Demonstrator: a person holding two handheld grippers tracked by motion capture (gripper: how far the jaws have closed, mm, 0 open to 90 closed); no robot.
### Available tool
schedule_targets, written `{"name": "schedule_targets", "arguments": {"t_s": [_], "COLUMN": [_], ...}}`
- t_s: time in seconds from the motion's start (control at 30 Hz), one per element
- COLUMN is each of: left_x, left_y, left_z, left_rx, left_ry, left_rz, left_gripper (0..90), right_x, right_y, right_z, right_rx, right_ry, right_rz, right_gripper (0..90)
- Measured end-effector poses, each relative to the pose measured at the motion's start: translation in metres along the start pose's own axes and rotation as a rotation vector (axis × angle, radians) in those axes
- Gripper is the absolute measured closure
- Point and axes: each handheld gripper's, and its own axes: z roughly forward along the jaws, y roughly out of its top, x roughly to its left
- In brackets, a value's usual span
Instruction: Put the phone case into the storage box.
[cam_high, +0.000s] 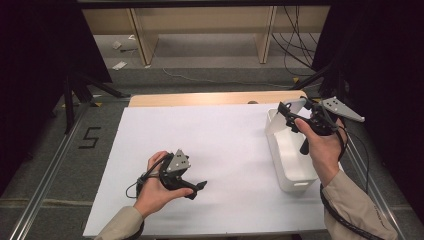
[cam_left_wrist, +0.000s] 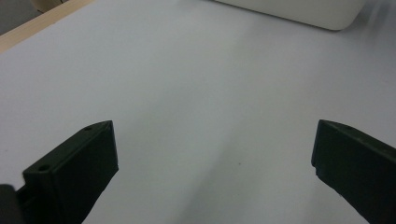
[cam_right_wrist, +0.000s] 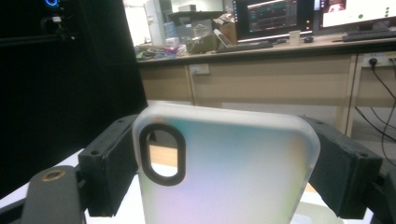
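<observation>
White paper (cam_high: 220, 150) covers most of the table, with a strip of bare wood (cam_high: 200, 98) along its far edge and grey floor beyond. At 3 o'clock on the sheet stands a white bin (cam_high: 292, 160), long side running near to far; in the left gripper view a rounded corner of it (cam_left_wrist: 322, 16) sits at 1 o'clock.

At 7 o'clock the left hand (cam_high: 152, 192) holds the left gripper (cam_high: 199, 187) low over the paper, pointing toward 3 o'clock. Its jaws stand wide apart with bare paper (cam_left_wrist: 210, 116) between them.

At 2 o'clock the right hand (cam_high: 325, 147) lifts the right gripper (cam_high: 292, 107) above the bin's far end. Its jaws are pressed onto the two long edges of a frosted phone case (cam_right_wrist: 224, 172), which stands upright between them, the dark-rimmed camera slot (cam_right_wrist: 163, 154) toward 9 o'clock. In the high view the case (cam_high: 295, 103) shows as a pale sliver. Behind it are a wooden desk (cam_right_wrist: 280, 79) and monitors (cam_right_wrist: 273, 16).
</observation>
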Motion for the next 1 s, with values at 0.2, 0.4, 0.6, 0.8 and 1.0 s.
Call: {"name": "schedule_targets", "arguments": {"t_s": [0.2, 0.4, 0.6, 0.8, 1.0], "left_x": [0.000, 0.000, 0.000, 0.000, 0.000], "left_y": [0.000, 0.000, 0.001, 0.001, 0.001], "left_z": [0.000, 0.000, 0.000, -0.001, 0.000], "left_rx": [-0.003, -0.004, -0.008, -0.016, -0.016], "left_ry": [0.003, 0.004, 0.002, 0.005, 0.002], "left_rz": [0.001, -0.003, -0.005, -0.007, -0.009], "left_gripper": [0.0, 0.0, 0.0, 0.0, 0.0], "right_x": [-0.007, -0.011, -0.016, -0.020, -0.023], "right_y": [0.000, -0.001, -0.002, -0.003, -0.004], "right_z": [-0.002, -0.002, -0.002, -0.002, -0.002], "right_rx": [-0.003, 0.001, 0.007, 0.012, 0.016], "right_ry": [-0.020, -0.036, -0.053, -0.069, -0.081], "right_rz": [0.004, 0.004, 0.006, 0.004, 0.001], "right_gripper": [18.3, 18.3, 18.3, 18.3, 18.3]}}
